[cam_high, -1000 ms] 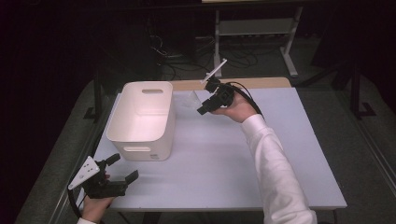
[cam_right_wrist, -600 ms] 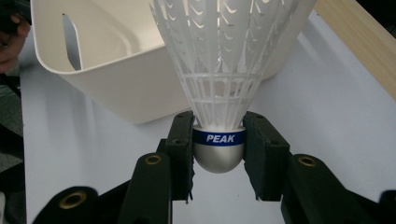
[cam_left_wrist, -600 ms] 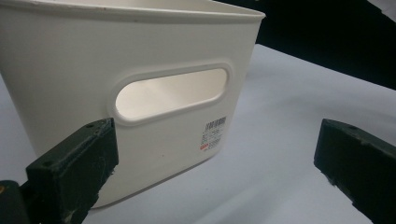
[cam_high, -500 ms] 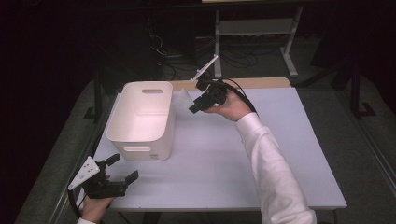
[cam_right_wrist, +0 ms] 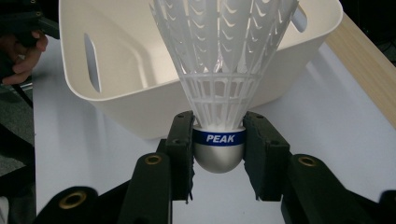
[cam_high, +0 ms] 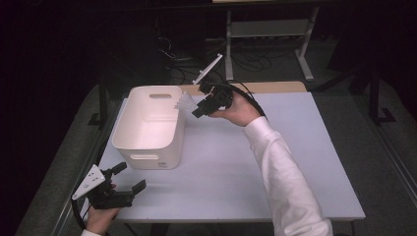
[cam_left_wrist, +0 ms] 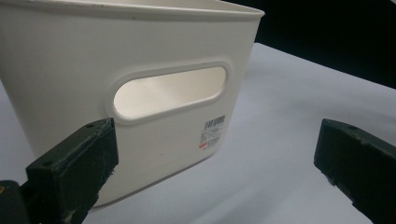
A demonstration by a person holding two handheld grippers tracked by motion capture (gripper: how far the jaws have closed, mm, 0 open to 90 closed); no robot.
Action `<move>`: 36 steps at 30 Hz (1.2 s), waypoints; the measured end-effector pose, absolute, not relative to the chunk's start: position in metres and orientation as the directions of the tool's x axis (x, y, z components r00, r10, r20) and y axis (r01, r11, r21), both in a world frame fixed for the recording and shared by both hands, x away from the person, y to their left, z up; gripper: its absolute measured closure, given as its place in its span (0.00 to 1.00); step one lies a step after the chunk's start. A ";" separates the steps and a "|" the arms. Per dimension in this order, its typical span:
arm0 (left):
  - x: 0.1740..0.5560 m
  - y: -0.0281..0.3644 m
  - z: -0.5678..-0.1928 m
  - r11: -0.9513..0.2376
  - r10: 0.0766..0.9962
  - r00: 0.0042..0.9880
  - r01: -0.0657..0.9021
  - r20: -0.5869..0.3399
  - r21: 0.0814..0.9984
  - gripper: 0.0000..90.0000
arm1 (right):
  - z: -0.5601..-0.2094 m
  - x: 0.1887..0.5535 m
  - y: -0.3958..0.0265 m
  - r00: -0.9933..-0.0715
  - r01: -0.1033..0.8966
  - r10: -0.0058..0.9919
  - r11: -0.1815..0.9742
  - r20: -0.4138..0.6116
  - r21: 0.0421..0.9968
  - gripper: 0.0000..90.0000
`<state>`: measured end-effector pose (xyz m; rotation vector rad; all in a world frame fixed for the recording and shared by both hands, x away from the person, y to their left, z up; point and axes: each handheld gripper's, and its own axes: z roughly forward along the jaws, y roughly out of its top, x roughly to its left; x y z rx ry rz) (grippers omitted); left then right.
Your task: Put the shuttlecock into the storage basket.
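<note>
Now the right gripper [cam_right_wrist: 218,154] has its 2 fingers clamped on the shuttlecock [cam_right_wrist: 219,93] at its blue-banded cork, skirt pointing at the white bin [cam_high: 147,125] just over its near rim. Likely step: drop it inside; carry it past the rim before releasing. Left gripper [cam_high: 115,189] rests on the desk [cam_high: 246,162], fingers apart

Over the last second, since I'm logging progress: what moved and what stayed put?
The right gripper, shut on the shuttlecock, moved left toward the white bin, bringing the shuttlecock's skirt to the bin's far right rim. Nothing was released. The left gripper stayed open near the table's front left corner, and the bin did not move.
</note>
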<state>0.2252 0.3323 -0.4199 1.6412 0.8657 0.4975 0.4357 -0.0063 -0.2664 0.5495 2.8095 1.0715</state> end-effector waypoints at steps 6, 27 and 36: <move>0.225 0.332 -0.420 -0.064 0.761 0.635 0.280 -0.134 0.958 0.00 | -0.264 0.435 0.001 -0.937 0.288 0.346 0.695 0.045 0.659 0.70; 0.225 0.332 -0.420 -0.064 0.763 0.632 0.279 -0.133 0.958 0.00 | -0.258 0.431 0.029 -0.947 0.267 0.316 0.688 0.053 0.674 0.70; 0.225 0.332 -0.420 -0.059 0.763 0.632 0.279 -0.137 0.958 0.00 | -0.258 0.430 0.047 -0.956 0.251 0.288 0.696 0.059 0.673 0.70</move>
